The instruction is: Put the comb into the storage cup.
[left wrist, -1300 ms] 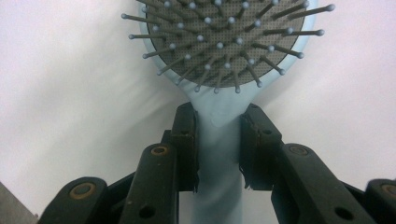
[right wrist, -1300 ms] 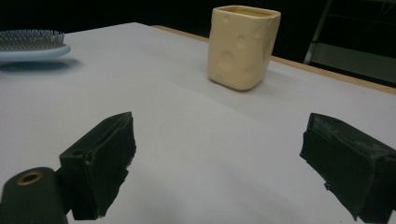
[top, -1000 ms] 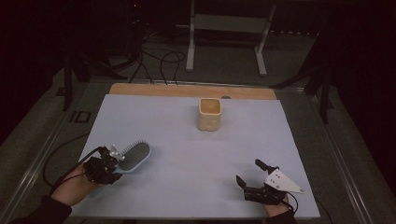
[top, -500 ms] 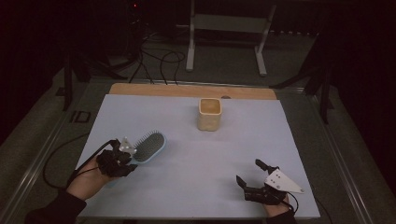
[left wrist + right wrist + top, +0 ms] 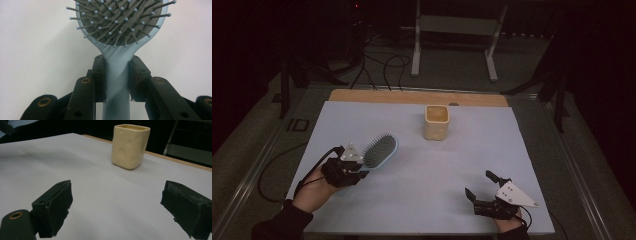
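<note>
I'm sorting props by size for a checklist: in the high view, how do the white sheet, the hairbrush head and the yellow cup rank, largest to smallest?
1. White sheet, by far the largest.
2. Hairbrush head and yellow cup look about alike; the brush lies nearer the camera, so I won't rank them.

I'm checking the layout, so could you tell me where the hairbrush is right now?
In the high view the hairbrush sits at the table's left, its handle clamped in the left gripper, with the cream cup beyond it to the right.

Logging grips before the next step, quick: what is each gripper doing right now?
Left gripper: closed on the handle of the blue hairbrush.
Right gripper: open, holding nothing, jaws wide apart above the white table cover.
</note>
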Demonstrator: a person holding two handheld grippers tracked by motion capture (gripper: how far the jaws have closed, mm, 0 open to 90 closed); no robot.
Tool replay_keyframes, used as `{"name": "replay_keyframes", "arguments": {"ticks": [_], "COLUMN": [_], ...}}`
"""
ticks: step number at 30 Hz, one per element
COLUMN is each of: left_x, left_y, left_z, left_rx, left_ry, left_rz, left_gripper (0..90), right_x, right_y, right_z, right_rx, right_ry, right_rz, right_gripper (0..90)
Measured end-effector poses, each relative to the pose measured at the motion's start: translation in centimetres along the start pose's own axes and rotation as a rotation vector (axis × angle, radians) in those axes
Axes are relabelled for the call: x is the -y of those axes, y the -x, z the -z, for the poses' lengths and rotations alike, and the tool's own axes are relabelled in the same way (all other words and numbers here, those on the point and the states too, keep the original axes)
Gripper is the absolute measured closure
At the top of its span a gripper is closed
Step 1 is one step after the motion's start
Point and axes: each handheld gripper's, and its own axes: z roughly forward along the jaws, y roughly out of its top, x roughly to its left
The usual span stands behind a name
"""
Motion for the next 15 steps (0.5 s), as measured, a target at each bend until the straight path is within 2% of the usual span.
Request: {"name": "replay_keyframes", "arguments": {"ticks": [8, 15], "left_x": [-0.8, -1.6], "left_y": [0.3, 0.6], "left_z": [0.1, 0.1], "left_rx": [-0.002, 0.026], "left_ry": [0.077, 0.132], "left_rz": [0.004, 0.002], "left_gripper": [70.4, 70.4], "right_x": [0.0, 0.0], "right_y": [0.0, -0.1], "right_z": [0.0, -0.1], "right_rx": [-0.001, -0.004], "right_ry": [-0.001, -0.002], "right_rz": [0.006, 0.005], "right_gripper": [9.4, 9.4]}}
